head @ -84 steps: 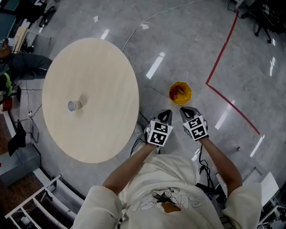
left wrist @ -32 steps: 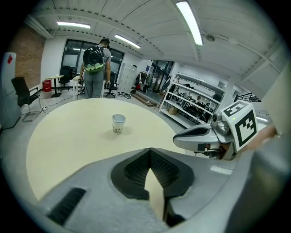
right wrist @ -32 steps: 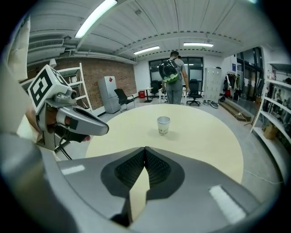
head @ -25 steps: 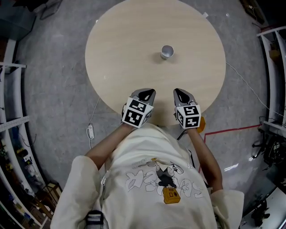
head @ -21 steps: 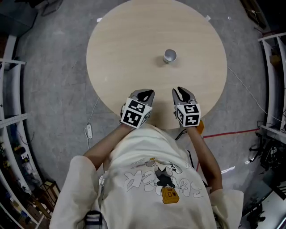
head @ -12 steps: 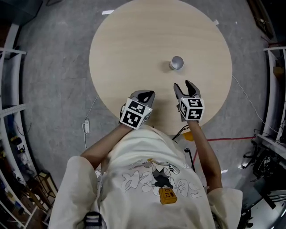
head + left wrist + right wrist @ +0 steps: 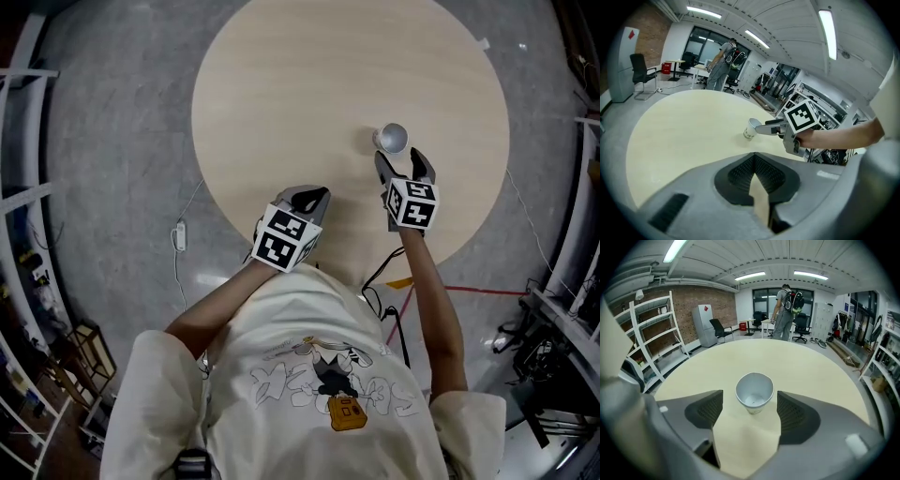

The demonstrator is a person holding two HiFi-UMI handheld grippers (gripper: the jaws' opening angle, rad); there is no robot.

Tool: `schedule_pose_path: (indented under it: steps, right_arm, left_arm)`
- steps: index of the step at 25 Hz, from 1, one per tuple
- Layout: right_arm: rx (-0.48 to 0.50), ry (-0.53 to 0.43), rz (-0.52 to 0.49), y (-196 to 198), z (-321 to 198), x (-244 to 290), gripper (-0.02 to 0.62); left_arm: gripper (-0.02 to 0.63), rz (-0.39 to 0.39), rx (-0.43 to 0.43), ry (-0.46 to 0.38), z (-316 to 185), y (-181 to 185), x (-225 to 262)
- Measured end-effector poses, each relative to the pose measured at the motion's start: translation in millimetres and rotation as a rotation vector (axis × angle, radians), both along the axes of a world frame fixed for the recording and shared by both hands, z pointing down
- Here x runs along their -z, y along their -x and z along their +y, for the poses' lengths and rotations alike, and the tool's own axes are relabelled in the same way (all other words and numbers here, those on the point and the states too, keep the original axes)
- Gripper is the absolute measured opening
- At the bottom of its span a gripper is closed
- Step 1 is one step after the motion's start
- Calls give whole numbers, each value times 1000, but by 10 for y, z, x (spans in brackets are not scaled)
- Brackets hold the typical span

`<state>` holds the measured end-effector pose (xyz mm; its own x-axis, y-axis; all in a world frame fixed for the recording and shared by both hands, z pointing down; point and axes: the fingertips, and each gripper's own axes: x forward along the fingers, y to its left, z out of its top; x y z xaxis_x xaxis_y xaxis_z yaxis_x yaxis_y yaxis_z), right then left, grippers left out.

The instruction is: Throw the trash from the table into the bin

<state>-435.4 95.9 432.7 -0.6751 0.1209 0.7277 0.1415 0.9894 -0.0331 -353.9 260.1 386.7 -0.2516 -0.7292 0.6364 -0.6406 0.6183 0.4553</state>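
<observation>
A white paper cup (image 7: pixel 392 139) stands upright and empty on the round pale wooden table (image 7: pixel 281 103), right of its middle. My right gripper (image 7: pixel 402 159) reaches over the table to the cup. Its jaws have just been opening and now stand wide. In the right gripper view the cup (image 7: pixel 754 391) sits between the jaw tips of the right gripper (image 7: pixel 750 409), with a gap on each side. My left gripper (image 7: pixel 310 197) hovers shut and empty over the table's near edge. The left gripper view shows the cup (image 7: pixel 751 129) beside the right gripper's fingers (image 7: pixel 769 128).
Metal shelving racks (image 7: pixel 651 333) stand round the table. A person with a backpack (image 7: pixel 787 301) stands at the far side of the room, near chairs and desks. A cable with a plug (image 7: pixel 180 236) lies on the floor at the left. A sliver of orange (image 7: pixel 398 282) shows below the table's near edge.
The right gripper has moved forward over the table to the cup and its jaws went from shut to wide open. The left gripper stayed near the table's edge, shut.
</observation>
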Motion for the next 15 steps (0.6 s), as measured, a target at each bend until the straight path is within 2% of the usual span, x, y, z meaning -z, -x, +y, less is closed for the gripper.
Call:
schedule_pose_path:
  steps: [7, 9, 15]
  right_arm:
    - [9, -47, 38, 285, 2, -229, 400]
    - [16, -80, 42, 318, -12, -240, 360]
    - [34, -90, 40, 275, -47, -159, 348]
  left_arm:
    - [5, 20, 17, -13, 7, 49, -24]
    - [6, 23, 21, -17, 17, 59, -34]
    - [5, 9, 24, -35, -12, 52, -12]
